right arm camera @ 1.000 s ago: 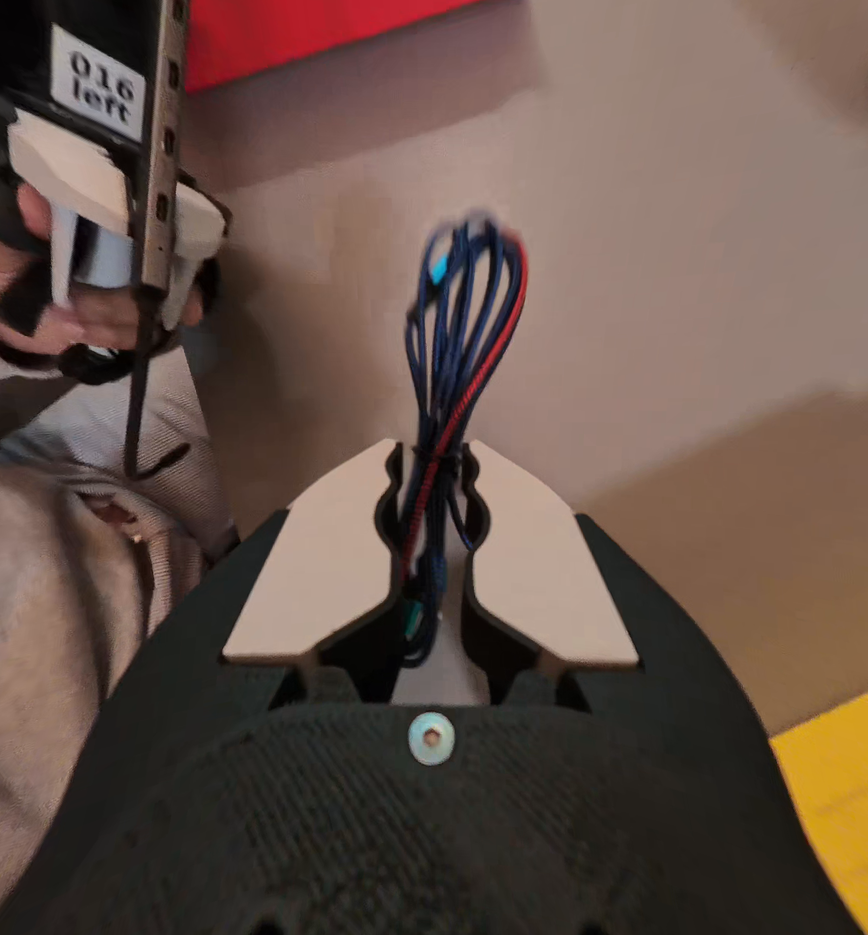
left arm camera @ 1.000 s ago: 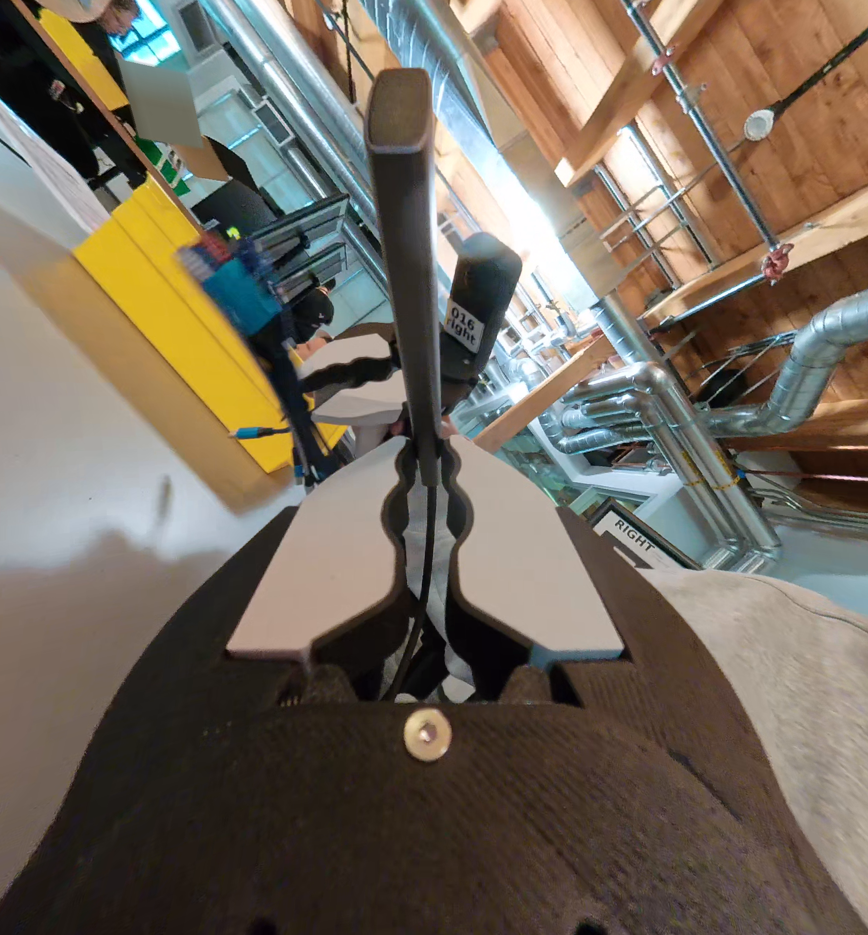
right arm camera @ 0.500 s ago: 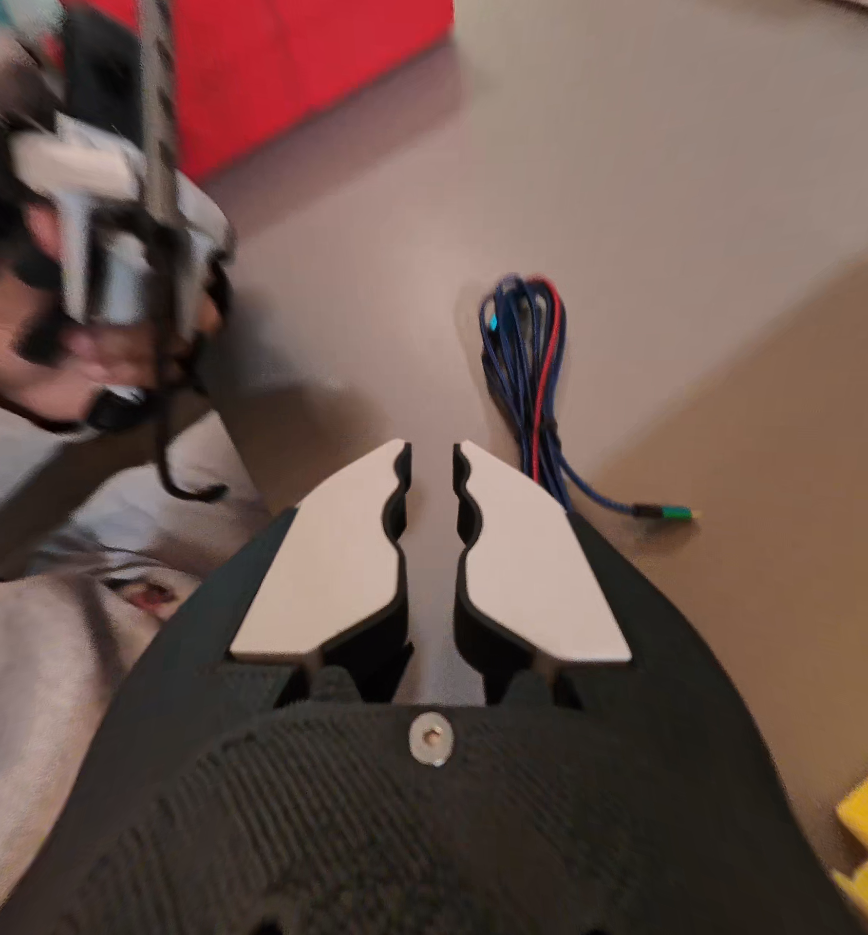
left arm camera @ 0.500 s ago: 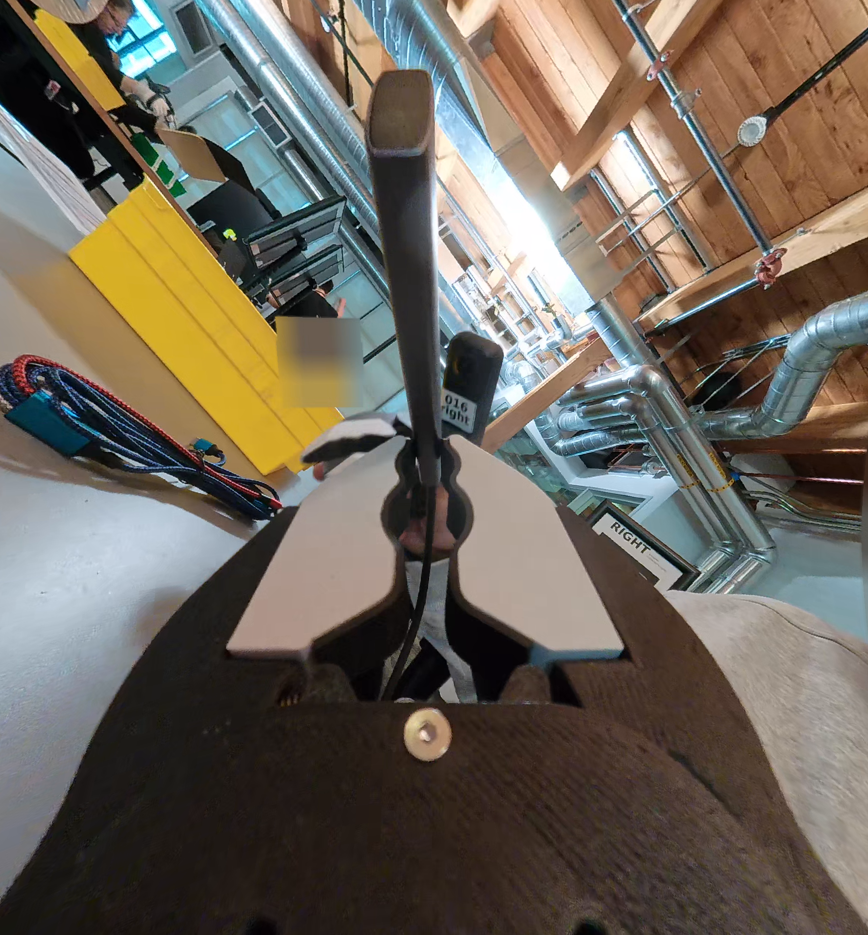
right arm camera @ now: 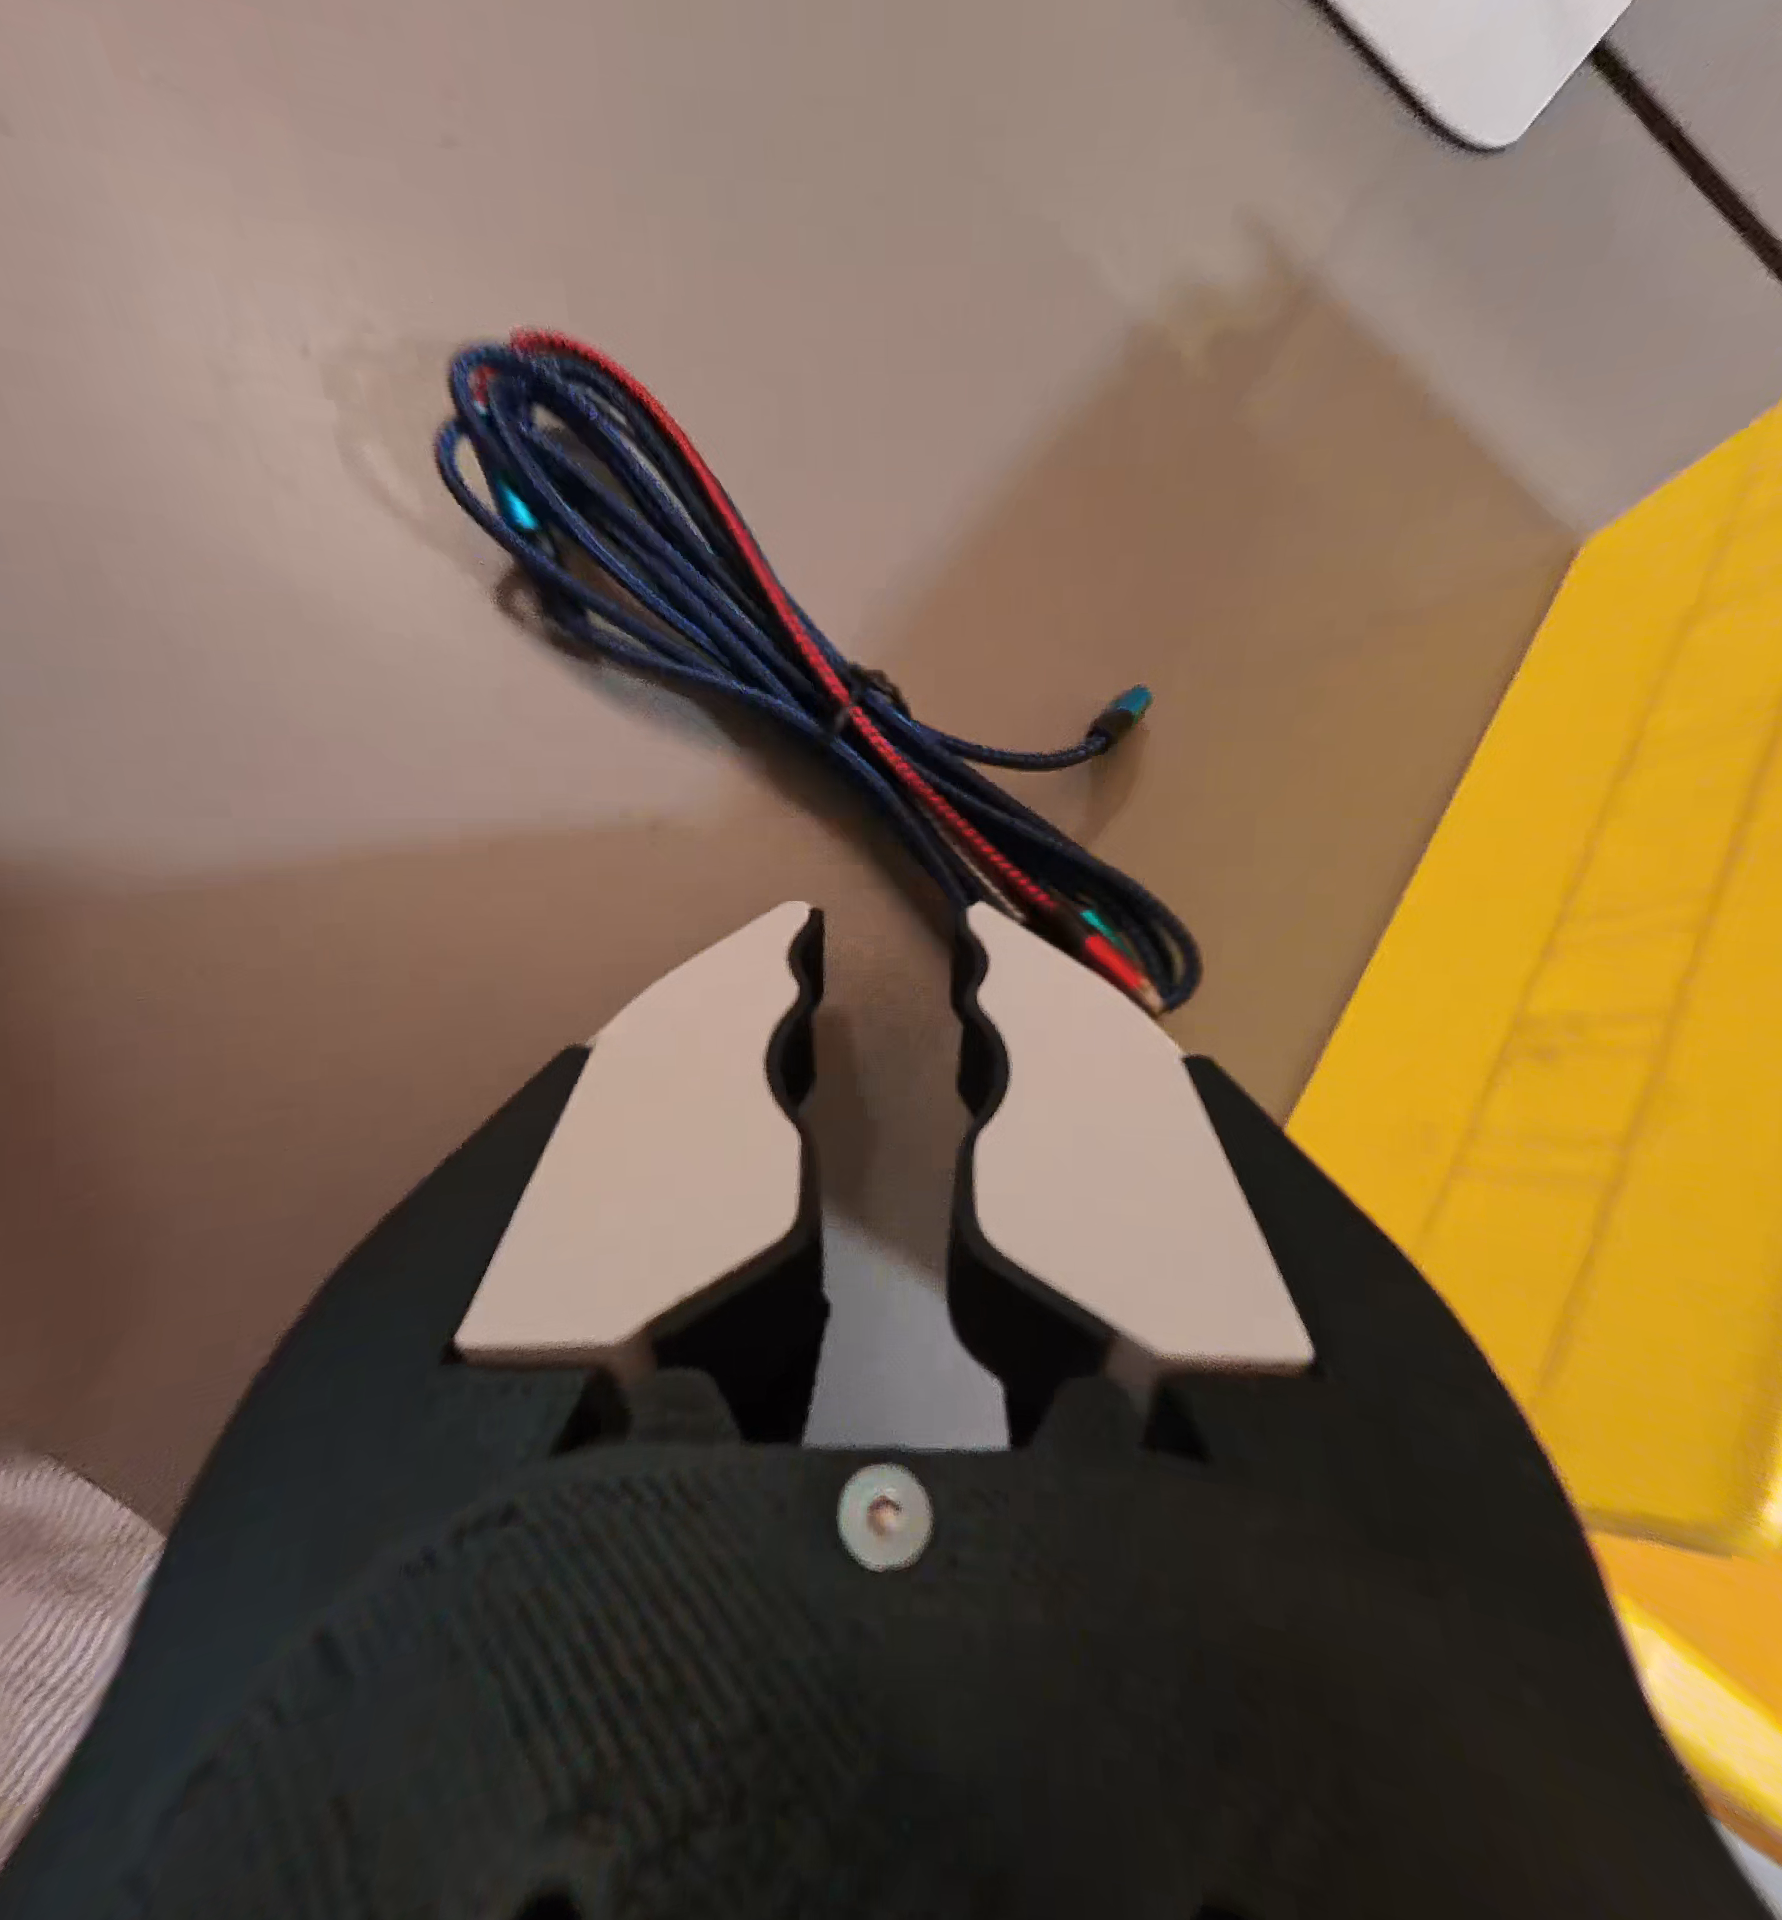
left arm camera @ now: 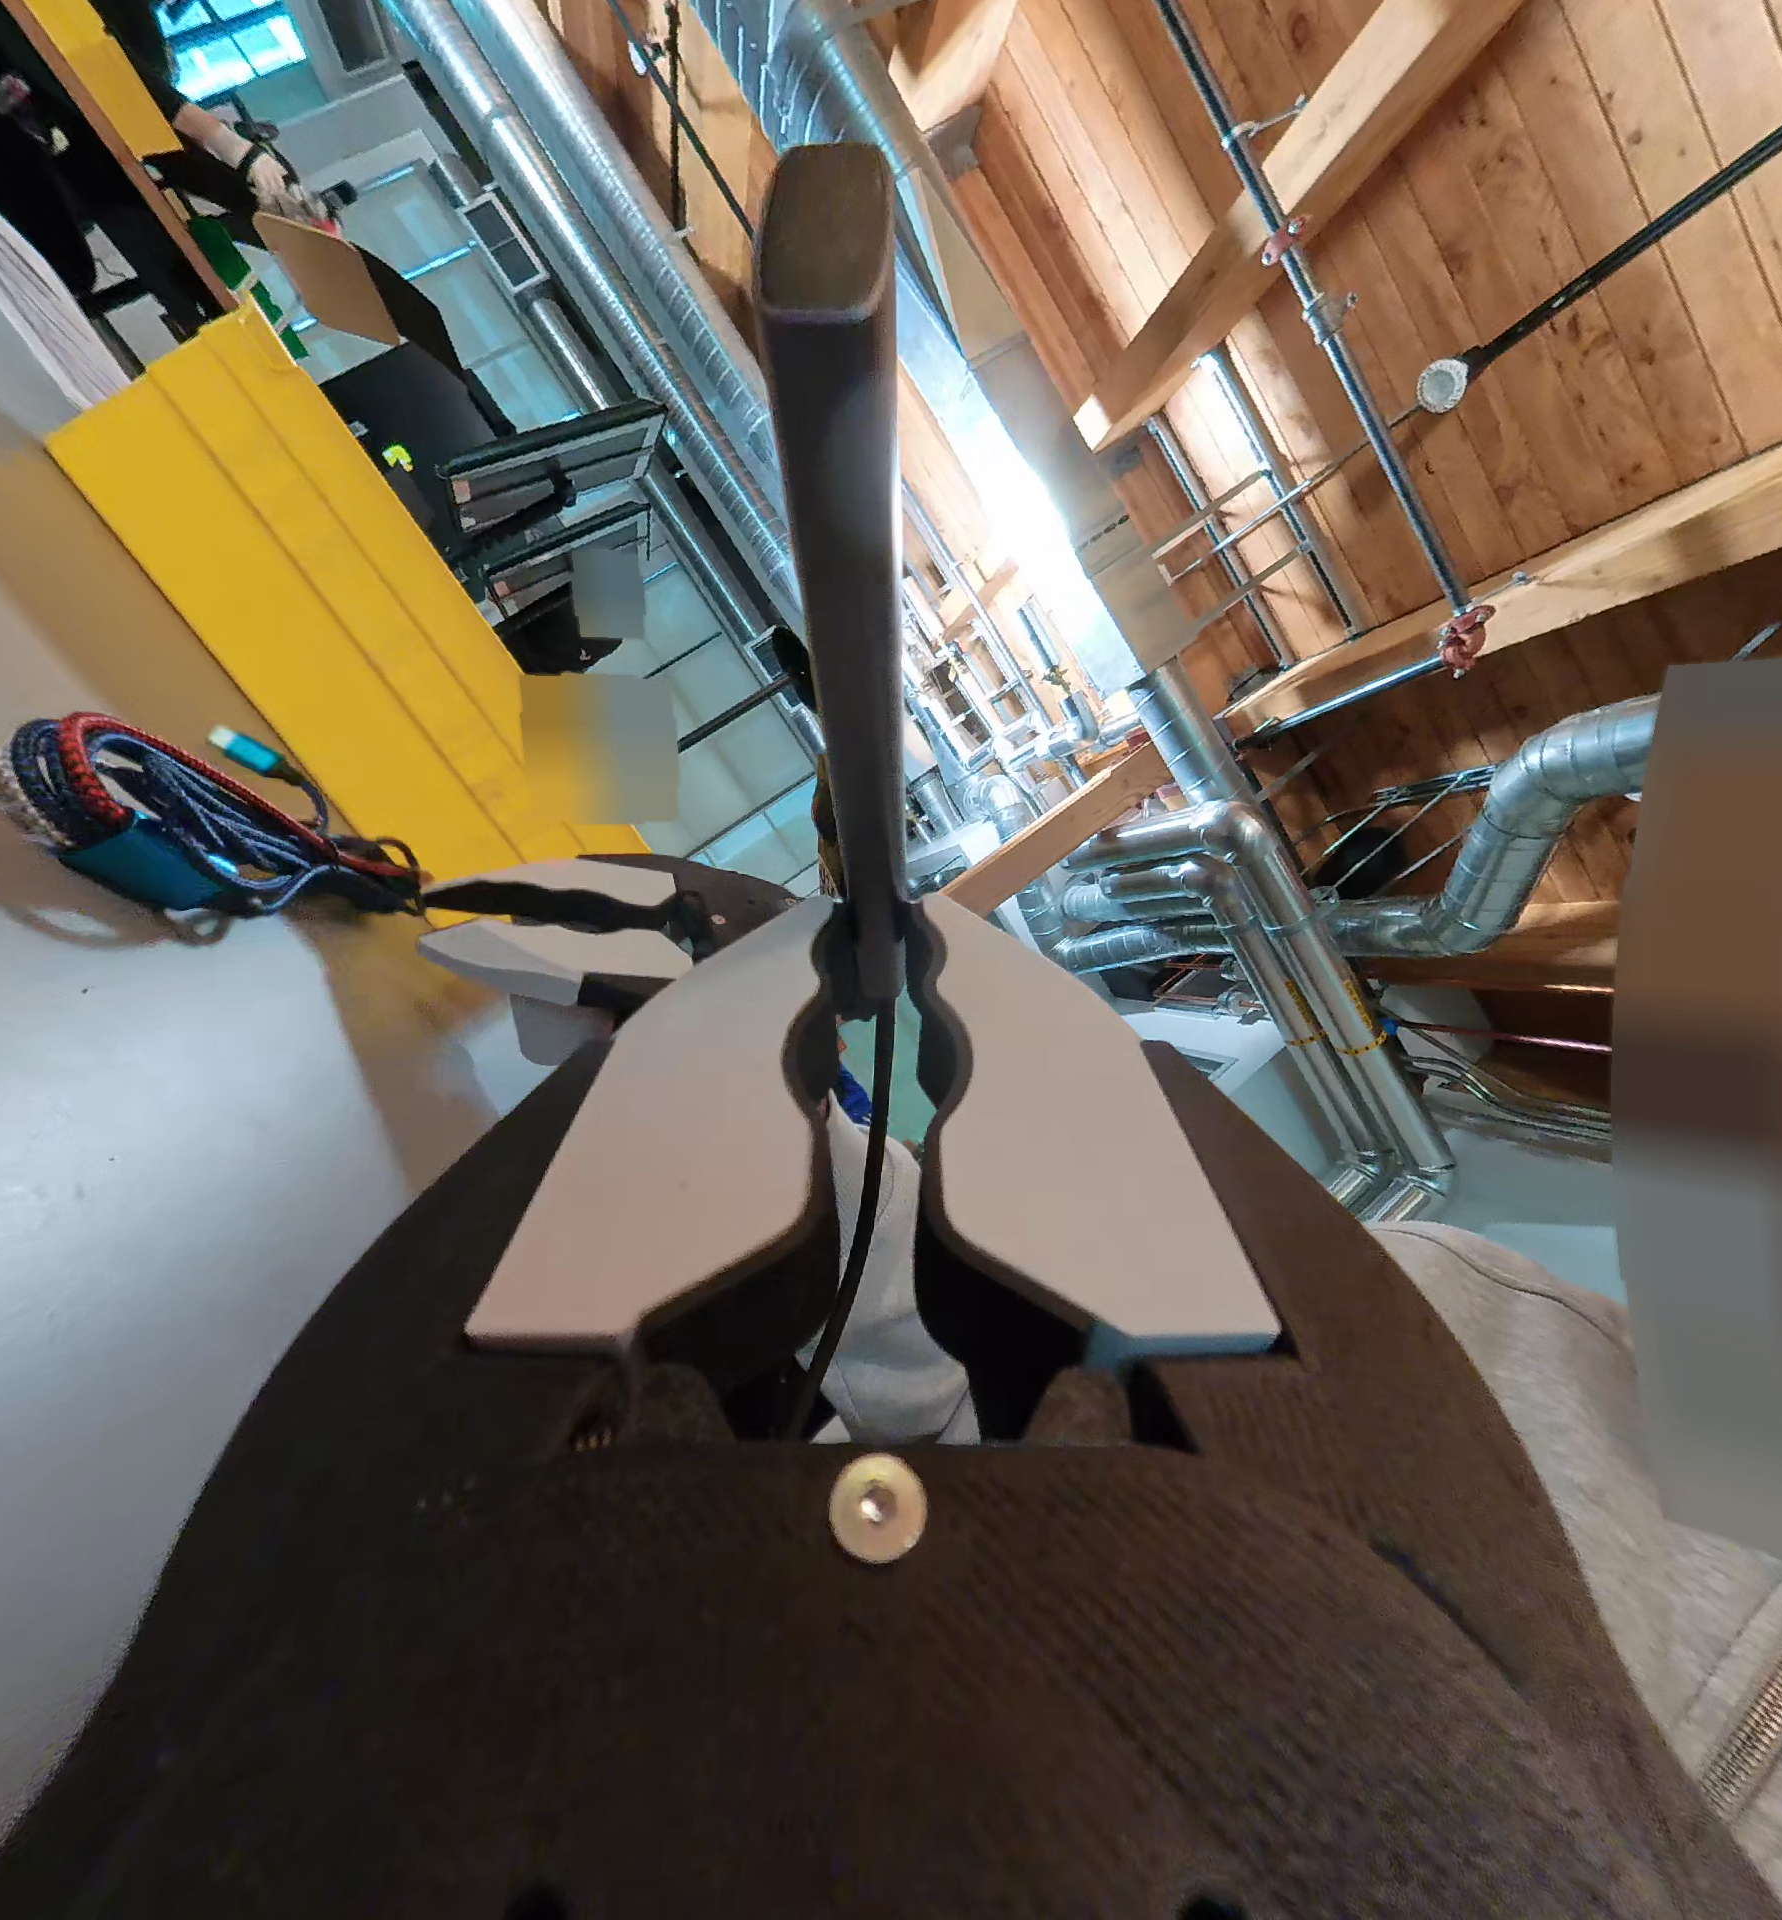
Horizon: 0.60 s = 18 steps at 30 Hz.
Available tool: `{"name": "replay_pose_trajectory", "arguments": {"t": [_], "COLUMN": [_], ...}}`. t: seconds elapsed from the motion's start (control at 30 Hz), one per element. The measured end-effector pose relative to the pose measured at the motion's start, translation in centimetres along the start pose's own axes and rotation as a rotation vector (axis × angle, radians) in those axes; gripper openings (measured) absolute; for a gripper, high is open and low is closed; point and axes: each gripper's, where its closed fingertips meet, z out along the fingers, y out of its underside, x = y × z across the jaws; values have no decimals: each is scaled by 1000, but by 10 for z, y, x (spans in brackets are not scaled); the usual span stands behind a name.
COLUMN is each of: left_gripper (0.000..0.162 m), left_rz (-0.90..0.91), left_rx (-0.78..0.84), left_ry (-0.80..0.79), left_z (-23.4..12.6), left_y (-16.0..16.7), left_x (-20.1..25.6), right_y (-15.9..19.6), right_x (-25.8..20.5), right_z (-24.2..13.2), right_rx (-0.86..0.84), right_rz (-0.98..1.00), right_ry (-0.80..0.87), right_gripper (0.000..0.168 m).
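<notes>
My left gripper (left arm camera: 871, 920) is shut on a flat dark strap (left arm camera: 833, 499) that stands upright from the fingertips; a thin black cord hangs below between the jaws. A bundle of blue and red braided cables (right arm camera: 762, 644) with teal plugs lies on the grey table (right arm camera: 243, 312). It also shows at the left in the left wrist view (left arm camera: 170, 821). My right gripper (right arm camera: 887, 925) is open and empty, just short of the bundle's near end. The right gripper also shows in the left wrist view (left arm camera: 471, 914), its tips next to the bundle.
A yellow ribbed bin (right arm camera: 1614, 935) stands right of the cables, and shows at the left in the left wrist view (left arm camera: 274, 582). A white object (right arm camera: 1479, 52) lies at the far right corner. A beige sleeve (left arm camera: 1489, 1382) is at lower right. A person stands behind the bin (left arm camera: 76, 125). Across from one pair of fingers to the other is roughly 20 cm. Measured from the fingertips, the white object (right arm camera: 1479, 52) is 35 cm or so from the right gripper and 50 cm from the left.
My right gripper held the cable bundle one second ago, then opened and left it on the table, and has drawn back a little. My left gripper stays shut on the strap.
</notes>
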Motion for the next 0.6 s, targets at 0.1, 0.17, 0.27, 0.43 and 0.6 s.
{"name": "replay_pose_trajectory", "arguments": {"t": [0.1, 0.17, 0.27, 0.43, 0.6], "left_gripper": [8, 8, 8, 8, 9], "left_rz": [-7, -10, -11, -7, 14], "left_rx": [-4, -7, -7, -14, -19], "left_ry": [2, 3, 3, -2, -16], "left_z": [2, 2, 2, 3, 2], "left_y": [2, 3, 3, 5, 3], "left_x": [-1, -1, -1, -1, -1], "right_y": [-19, -41, -68, -77, -69], "right_x": [-8, -21, -36, -42, -56], "right_z": [-3, -7, -1, 35, 44], "right_rx": [102, 206, 272, 180, 85], "right_rz": [6, -12, -71, -89, 97], "right_ry": [-22, -66, -100, -123, -348], "right_gripper": [36, 41, 52, 56, 58]}}
